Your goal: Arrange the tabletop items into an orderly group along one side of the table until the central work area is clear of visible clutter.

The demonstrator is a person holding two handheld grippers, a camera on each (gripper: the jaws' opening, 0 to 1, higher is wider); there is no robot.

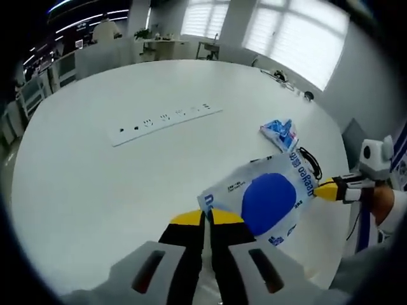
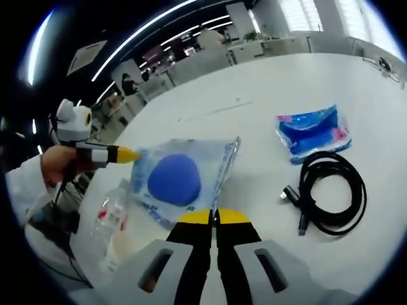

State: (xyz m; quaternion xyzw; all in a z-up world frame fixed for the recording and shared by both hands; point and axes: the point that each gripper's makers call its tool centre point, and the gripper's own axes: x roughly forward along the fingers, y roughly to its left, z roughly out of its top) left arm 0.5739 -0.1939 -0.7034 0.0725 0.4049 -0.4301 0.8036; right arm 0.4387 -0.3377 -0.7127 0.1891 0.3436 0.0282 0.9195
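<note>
We hold the blue-dot bag stretched above the white table — left gripper and right gripper each clamped on an opposite edge.

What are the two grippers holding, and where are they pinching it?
Both hold the plastic bag with the blue circle. The left gripper pinches one edge and the right gripper pinches the opposite edge, so the bag is stretched between them.

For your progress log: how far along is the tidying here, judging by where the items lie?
Done: a small blue packet and a coiled black cable lie close together near the table's edge. In hand: both tools, left and right, hold a clear bag with a blue disc stretched between them. Left: the bag, a plastic bottle, and the white power strip mid-table.
</note>
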